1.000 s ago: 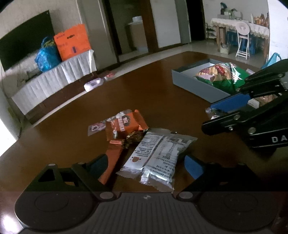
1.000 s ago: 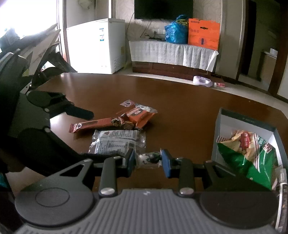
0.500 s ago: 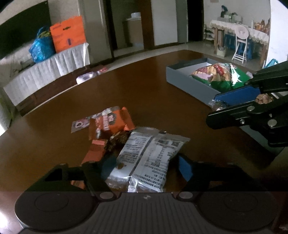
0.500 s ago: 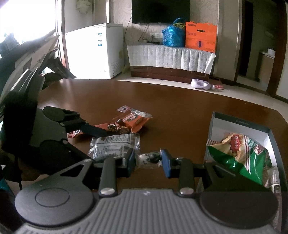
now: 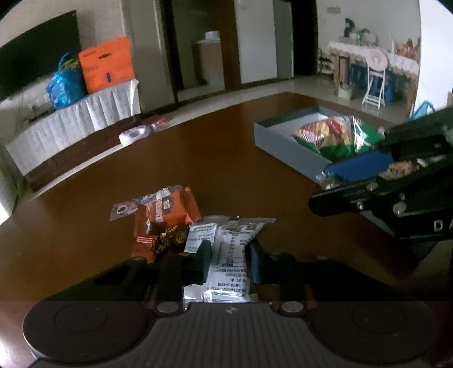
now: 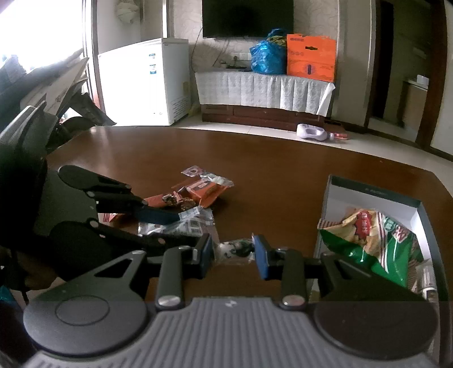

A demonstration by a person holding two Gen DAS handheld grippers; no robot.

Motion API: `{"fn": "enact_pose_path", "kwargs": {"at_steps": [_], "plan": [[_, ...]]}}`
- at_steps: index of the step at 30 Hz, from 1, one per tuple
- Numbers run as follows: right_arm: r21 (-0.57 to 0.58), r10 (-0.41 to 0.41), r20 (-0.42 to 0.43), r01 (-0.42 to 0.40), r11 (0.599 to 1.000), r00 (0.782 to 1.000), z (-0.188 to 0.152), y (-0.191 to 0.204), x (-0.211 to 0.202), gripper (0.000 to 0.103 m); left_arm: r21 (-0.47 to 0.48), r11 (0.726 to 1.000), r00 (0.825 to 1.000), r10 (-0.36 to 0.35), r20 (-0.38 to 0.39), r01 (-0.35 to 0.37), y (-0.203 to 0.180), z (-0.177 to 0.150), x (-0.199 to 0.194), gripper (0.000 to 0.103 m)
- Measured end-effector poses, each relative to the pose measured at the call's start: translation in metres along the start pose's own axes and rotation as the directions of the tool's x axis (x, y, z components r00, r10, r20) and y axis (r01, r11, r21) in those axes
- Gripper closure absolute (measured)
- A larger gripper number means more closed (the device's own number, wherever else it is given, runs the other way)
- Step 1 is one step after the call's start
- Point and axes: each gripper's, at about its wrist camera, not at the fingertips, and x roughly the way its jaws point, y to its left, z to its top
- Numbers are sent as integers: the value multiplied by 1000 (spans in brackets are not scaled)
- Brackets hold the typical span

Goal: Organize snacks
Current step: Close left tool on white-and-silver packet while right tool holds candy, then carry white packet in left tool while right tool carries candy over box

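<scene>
Both grippers are angled down over the worktop [image 5: 254, 175]. The left gripper [image 5: 229, 261], wide open a second ago, has just been closed onto the silver packet [image 5: 226, 254]. A small clear-wrapped snack [image 6: 233, 250] is pinched in the right gripper [image 6: 232, 254] beside the grey box [image 6: 368, 195].

A big brown table [image 6: 283, 169] fills the room. Behind it a black TV [image 6: 247, 18] hangs on the wall. Below the TV, a blue bag [image 6: 267, 59] sits touching an orange box [image 6: 311, 58]. A white freezer [image 6: 147, 82] stands on the left
</scene>
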Motion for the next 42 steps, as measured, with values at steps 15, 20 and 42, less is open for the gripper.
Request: {"fn": "enact_pose_path", "kwargs": {"at_steps": [15,20,42], "plan": [[17,-13,22,13,1000,1000,-1,-5,-9,70,-63,998,997,9,78,-4,-3,18,-18,83],[22,-21,35,20,1000,999,-2,-5,-16,70,-73,997,996,13,91,-6,-9,26,-21,83],[81,-106,111,98,992,988,-11,-38,-81,70,-49,998,988,-26,154,34,-61,68,-21,83]]}}
